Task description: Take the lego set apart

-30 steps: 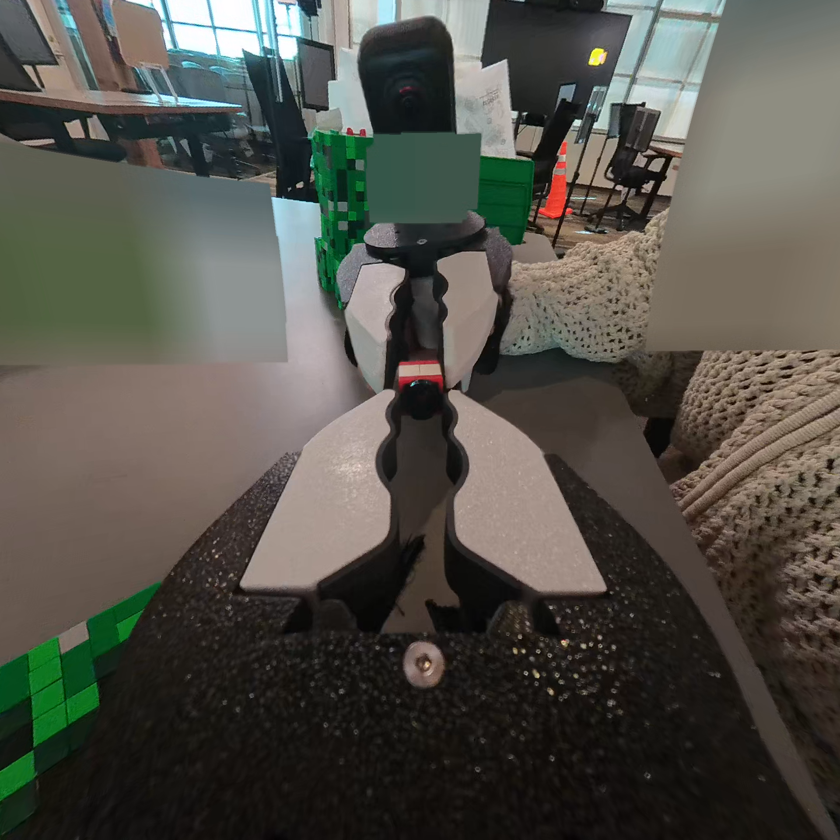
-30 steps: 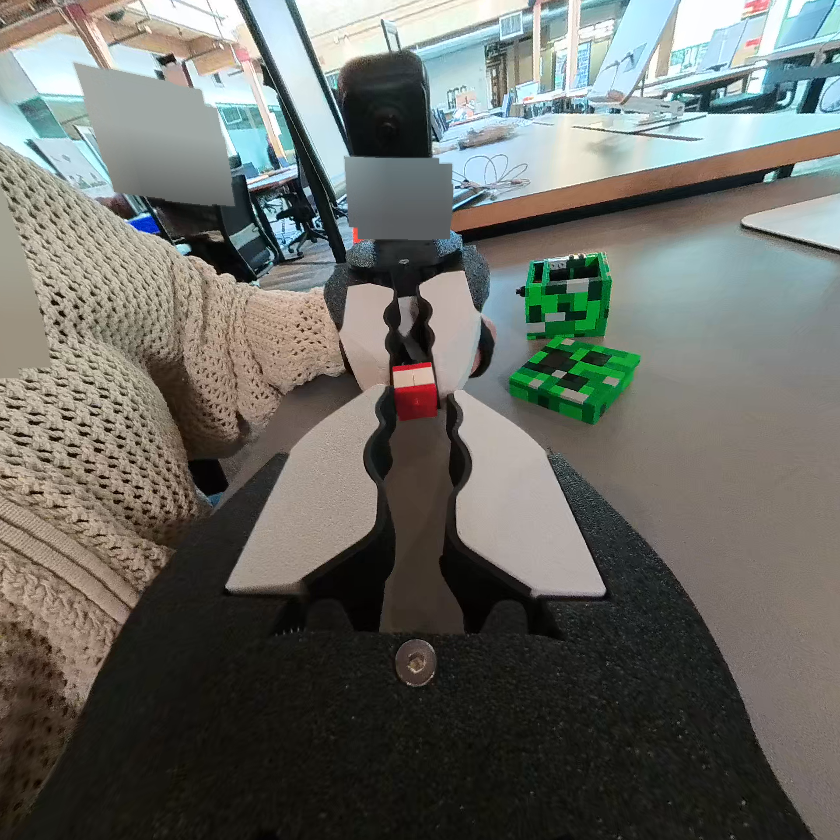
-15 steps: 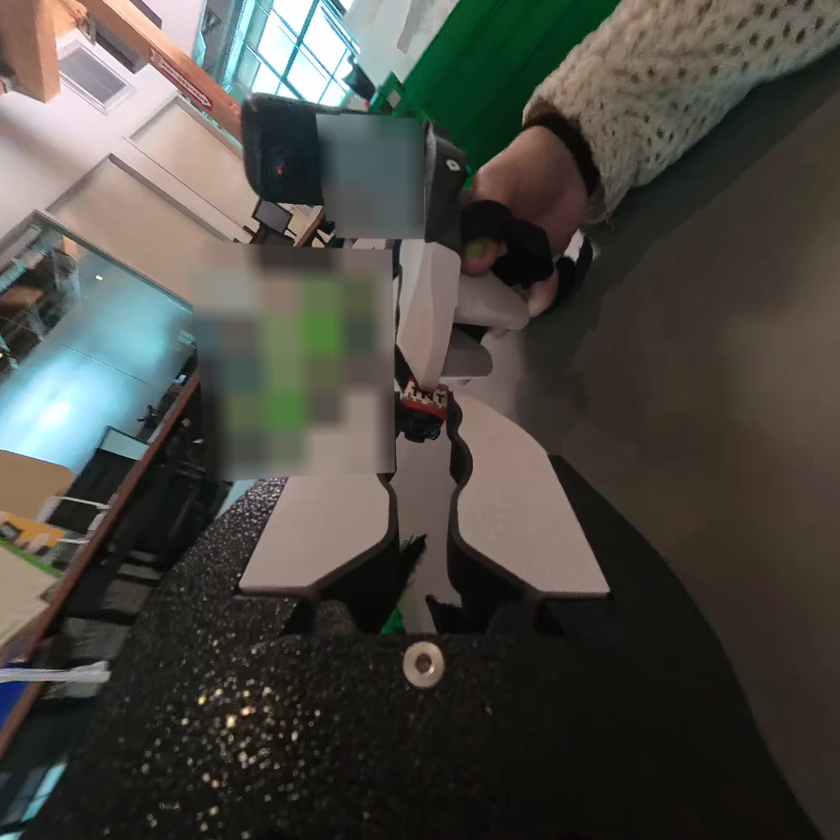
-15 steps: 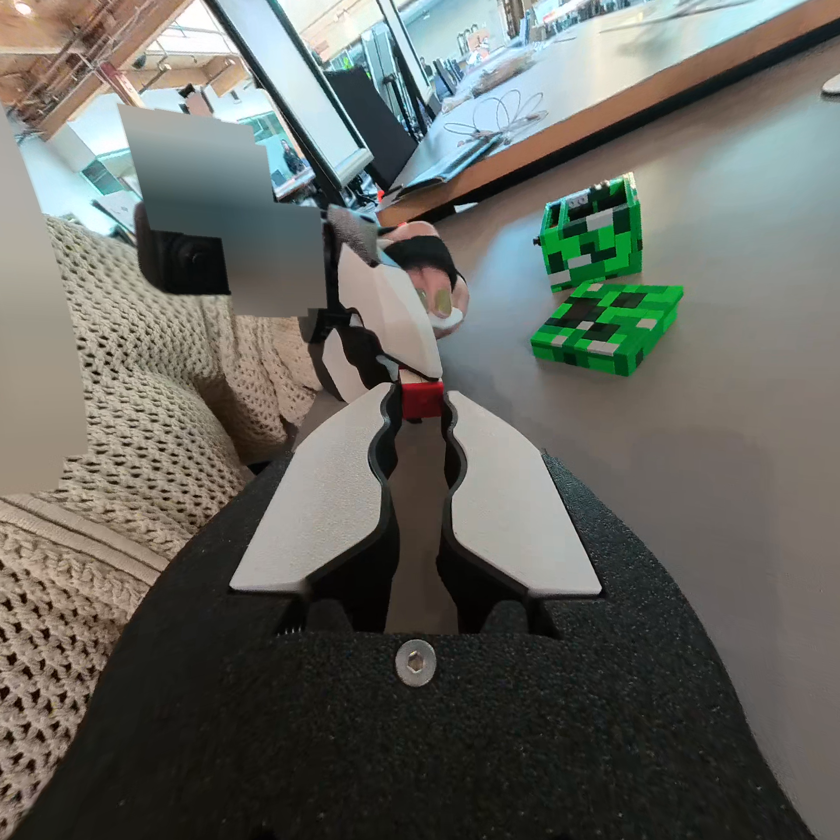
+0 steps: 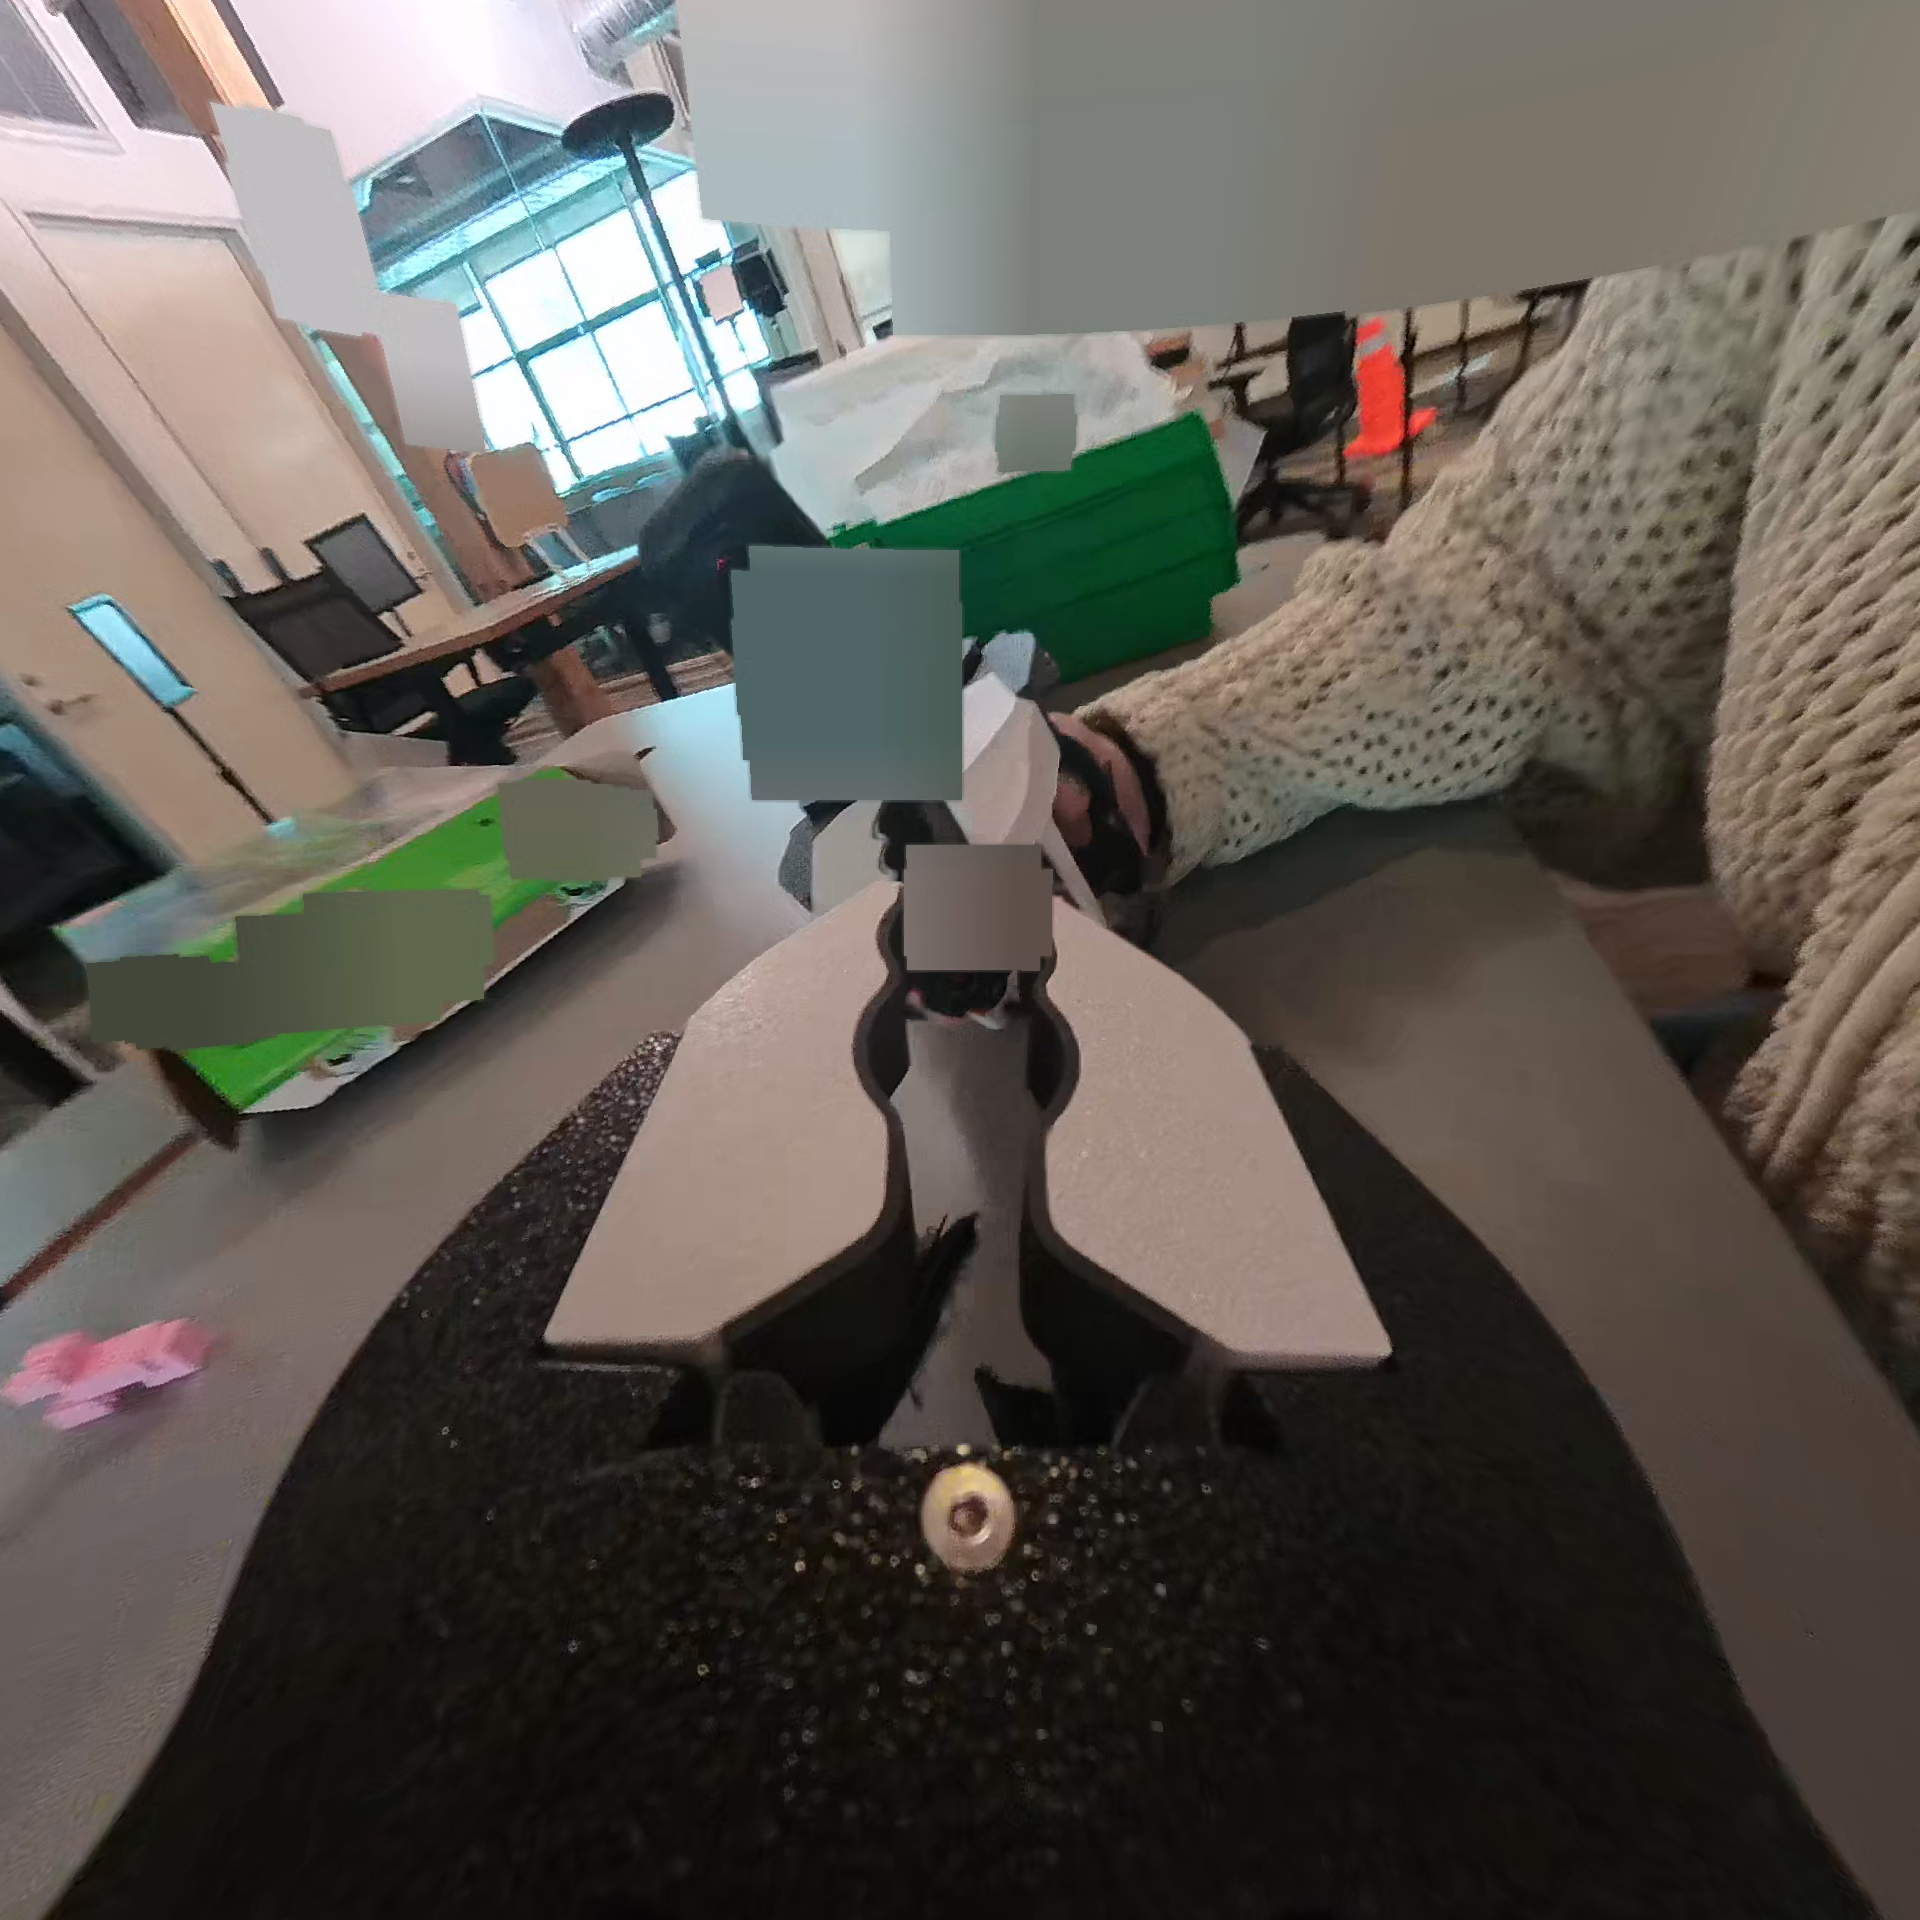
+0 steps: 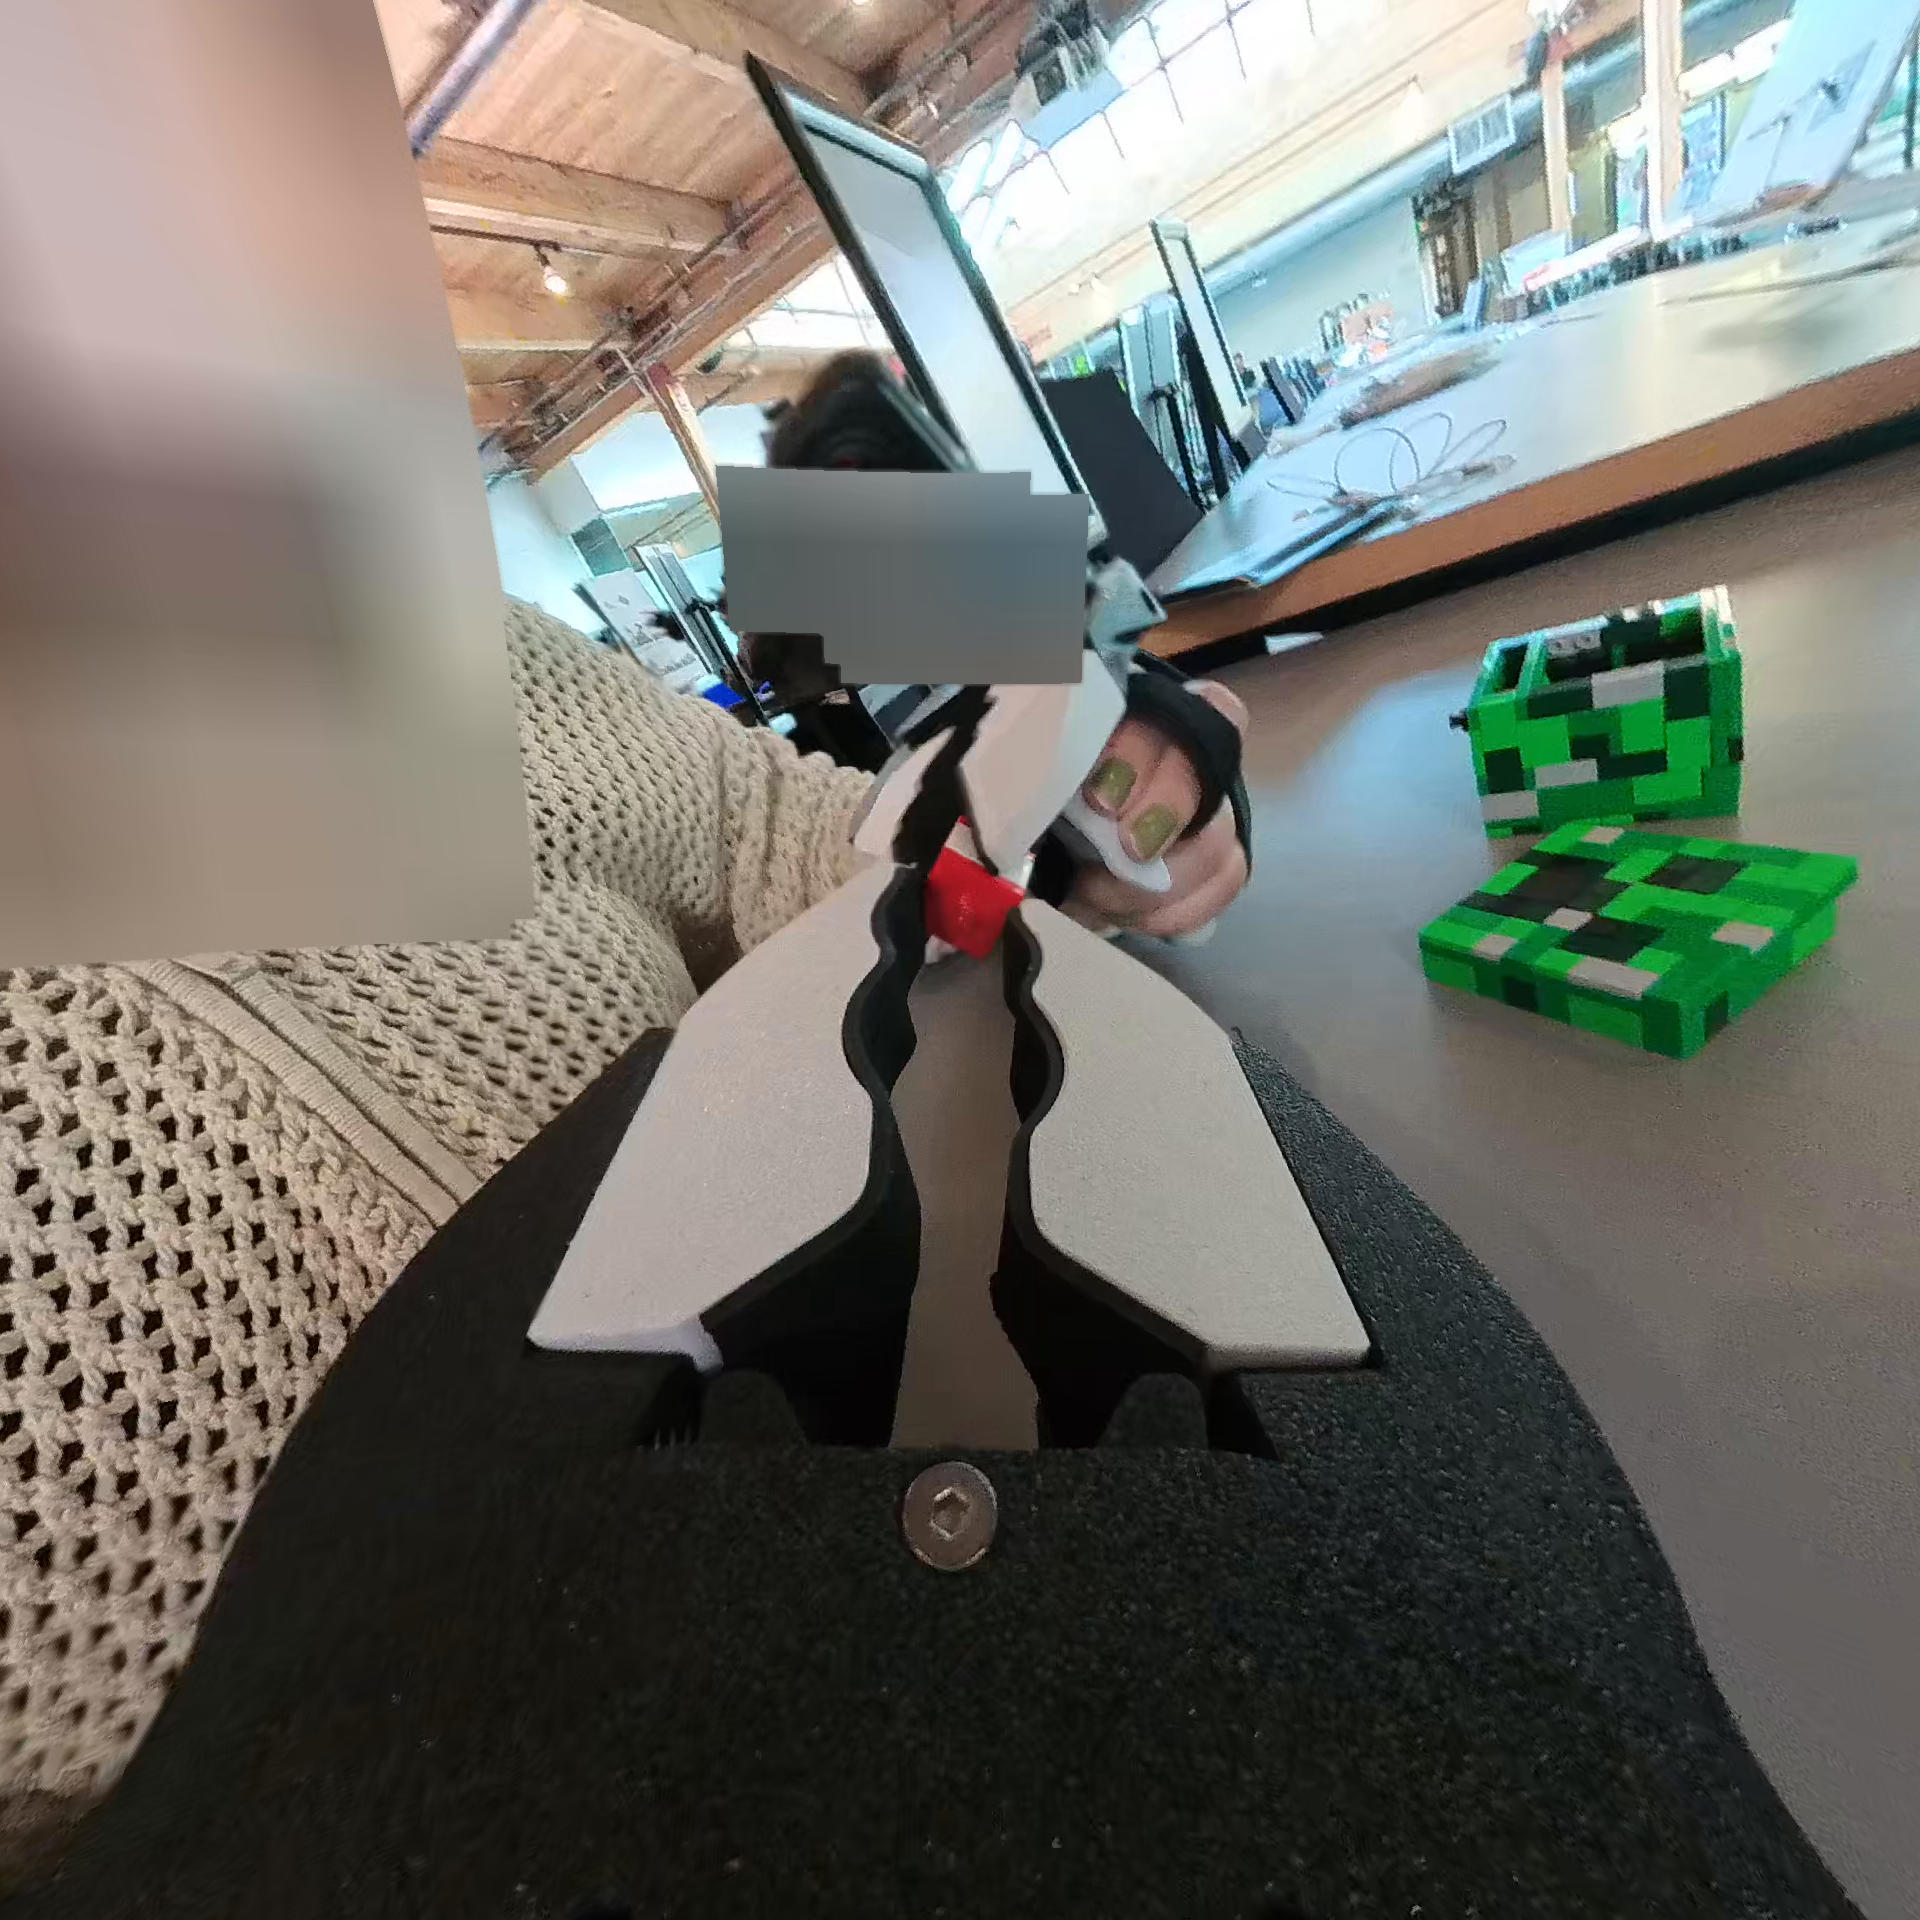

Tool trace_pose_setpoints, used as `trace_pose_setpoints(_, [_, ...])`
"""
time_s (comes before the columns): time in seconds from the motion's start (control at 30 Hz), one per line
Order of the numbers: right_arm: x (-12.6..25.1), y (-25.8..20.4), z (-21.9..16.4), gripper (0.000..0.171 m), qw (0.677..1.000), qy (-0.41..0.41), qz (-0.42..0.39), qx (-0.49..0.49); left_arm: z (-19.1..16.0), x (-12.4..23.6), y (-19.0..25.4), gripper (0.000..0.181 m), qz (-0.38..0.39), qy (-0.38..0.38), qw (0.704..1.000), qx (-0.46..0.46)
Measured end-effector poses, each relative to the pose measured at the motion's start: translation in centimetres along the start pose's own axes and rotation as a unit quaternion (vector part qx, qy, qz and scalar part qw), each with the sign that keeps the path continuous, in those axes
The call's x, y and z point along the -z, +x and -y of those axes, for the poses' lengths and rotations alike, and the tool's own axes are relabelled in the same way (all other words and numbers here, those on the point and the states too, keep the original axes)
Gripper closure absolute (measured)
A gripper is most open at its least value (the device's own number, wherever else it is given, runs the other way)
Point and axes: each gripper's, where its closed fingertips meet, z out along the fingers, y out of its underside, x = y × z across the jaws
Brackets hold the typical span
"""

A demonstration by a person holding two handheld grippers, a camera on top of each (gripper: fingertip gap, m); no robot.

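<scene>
the right gripper has its jaws closed on a small red lego piece at 12 o'clock in the right wrist view, held above the grey tabletop. the left gripper meets the same piece from the far side, tilted, with its tips against the red block. a hand in a black strap and a cream knit sleeve hold that far gripper. at 2 o'clock, well apart from the grippers, a green and black lego box stands open-topped on the tabletop, and just in front of it lies a flat green lego slab.

in the left wrist view the left gripper has its jaws drawn in around a small dark piece at 12 o'clock; a mosaic patch covers what sits above it, so i cannot tell how it joins the red piece. the right gripper stands beyond, partly hidden. a pink lego piece lies on the tabletop at 9 o'clock, blurred. a green carton lies at 10 o'clock, and a green bin sits at 12 o'clock, farther back.
</scene>
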Motion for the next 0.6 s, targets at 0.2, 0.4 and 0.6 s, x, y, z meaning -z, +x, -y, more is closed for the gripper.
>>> trace_pose_setpoints(0.2, [-0.2,0.4,0.0,0.171,0.998,-0.006,-0.034,0.044,-0.3,0.5,-1.5,0.164,0.013,0.009,0.998,0.068])
trace_pose_setpoints(0.4, [1.9,4.0,-0.3,0.148,0.939,-0.084,-0.213,0.257,-1.5,0.4,-2.7,0.164,0.020,-0.009,0.988,0.155])
trace_pose_setpoints(0.6, [-0.3,3.2,-1.0,0.124,0.821,-0.141,-0.265,0.486,-2.1,0.5,-2.6,0.164,-0.034,-0.001,0.959,0.282])
